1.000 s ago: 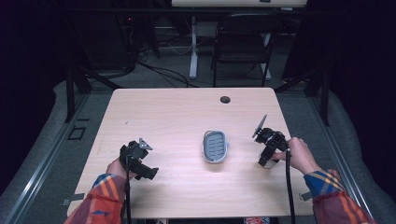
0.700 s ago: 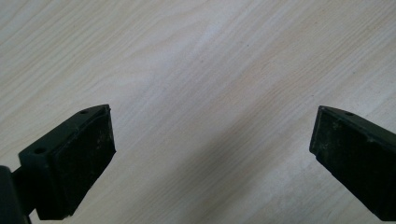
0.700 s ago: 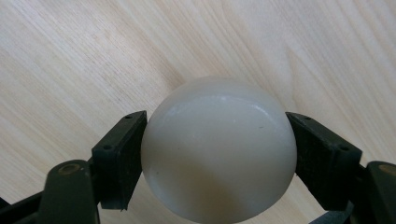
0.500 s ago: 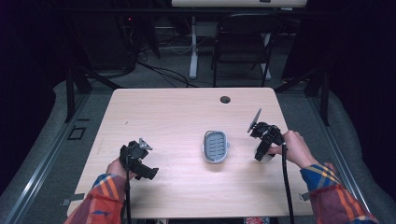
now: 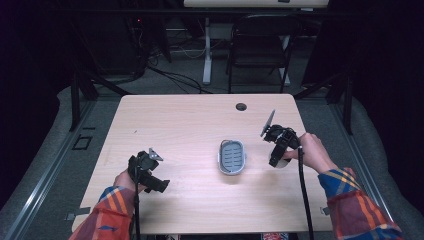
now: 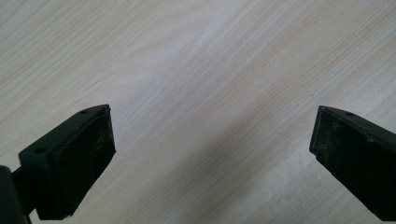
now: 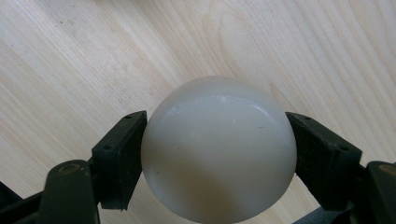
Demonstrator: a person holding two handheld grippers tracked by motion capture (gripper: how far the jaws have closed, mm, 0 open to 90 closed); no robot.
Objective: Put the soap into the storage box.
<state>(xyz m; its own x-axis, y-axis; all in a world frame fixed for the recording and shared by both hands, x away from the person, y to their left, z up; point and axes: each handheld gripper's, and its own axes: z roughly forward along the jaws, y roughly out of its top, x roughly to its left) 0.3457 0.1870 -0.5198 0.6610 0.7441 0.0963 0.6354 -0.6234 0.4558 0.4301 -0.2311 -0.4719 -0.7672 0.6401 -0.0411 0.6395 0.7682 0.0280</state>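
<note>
Beside the soap dish (image 5: 232, 157), right tool (image 7: 215, 154) angled downward — pinching a white ball (image 7: 218, 148); left tool (image 6: 210, 149) spread.

Glossy white soap (image 7: 218, 149), matt wood table (image 7: 70, 60)

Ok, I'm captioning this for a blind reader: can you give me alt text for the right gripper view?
A smooth white ball is clamped between the two black fingers of the right gripper, one on each side. Behind it lies a pale wood-grain table.
</note>
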